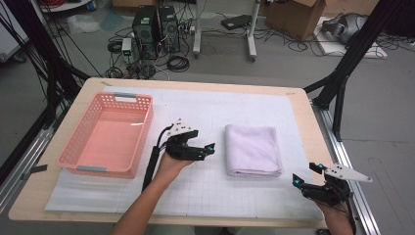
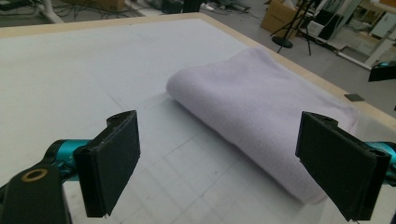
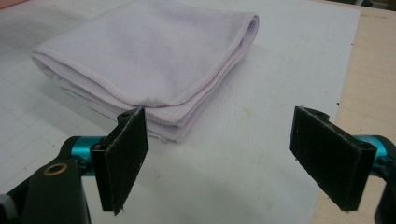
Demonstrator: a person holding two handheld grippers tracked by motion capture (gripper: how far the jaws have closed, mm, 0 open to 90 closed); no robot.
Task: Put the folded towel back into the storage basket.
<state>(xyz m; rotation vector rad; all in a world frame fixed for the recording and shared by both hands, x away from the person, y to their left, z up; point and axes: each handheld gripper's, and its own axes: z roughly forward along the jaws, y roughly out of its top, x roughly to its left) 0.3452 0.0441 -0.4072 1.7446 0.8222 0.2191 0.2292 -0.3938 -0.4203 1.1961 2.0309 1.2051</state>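
Here, at the lower right of the high view, the right hand-held gripper [image 1: 306, 182] waits with jaws spread wide, empty, aimed at the folded lilac towel [image 1: 253, 149] just beyond it at centre frame. The left hand-held gripper [image 1: 205, 151], likewise released, flanks the towel's other side, probably for a two-sided pickup. Farther left on the surface, the pink basket [image 1: 108, 133] stands empty, likely the destination.

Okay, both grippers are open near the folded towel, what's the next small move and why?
Probably ease the left gripper forward to the towel's near edge. Its jaws stand open and apart from the cloth, with the rounded fold straight ahead. The right gripper is also open, off the towel's corner, and holds nothing.
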